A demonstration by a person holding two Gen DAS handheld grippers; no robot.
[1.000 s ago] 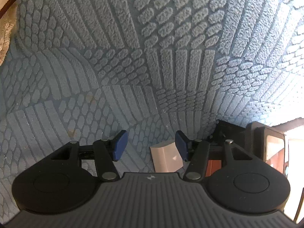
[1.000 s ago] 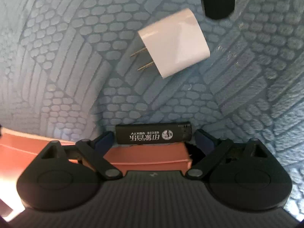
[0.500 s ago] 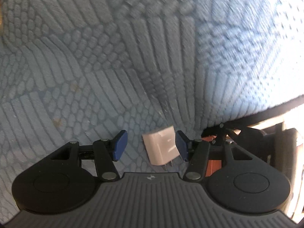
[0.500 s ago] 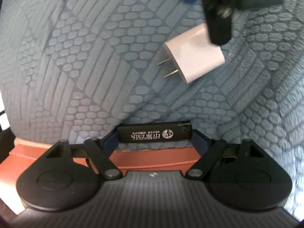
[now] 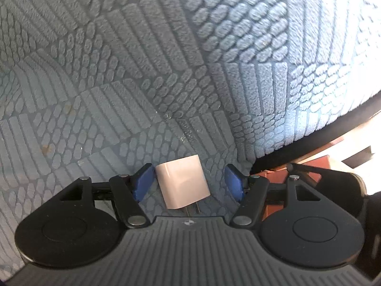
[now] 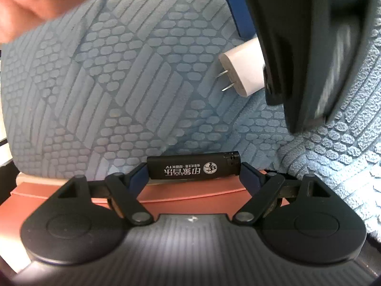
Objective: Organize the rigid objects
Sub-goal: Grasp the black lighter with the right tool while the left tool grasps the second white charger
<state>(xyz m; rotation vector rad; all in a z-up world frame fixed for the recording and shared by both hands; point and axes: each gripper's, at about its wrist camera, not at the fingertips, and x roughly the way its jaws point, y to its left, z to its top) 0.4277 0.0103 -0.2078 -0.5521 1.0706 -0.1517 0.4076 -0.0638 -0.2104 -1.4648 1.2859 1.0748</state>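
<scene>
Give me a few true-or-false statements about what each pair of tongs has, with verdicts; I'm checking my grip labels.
1. The right tongs grip a black lighter by its two ends. True; they have just been closing on it.
2. The white charger is clamped tight in the left tongs. False: it sits between them, but the jaws have just been opening and one pad stands clear of it.
3. The charger's two metal prongs show in the right wrist view. True.
4. The lighter is plain, with no print. False: it bears white print.
</scene>
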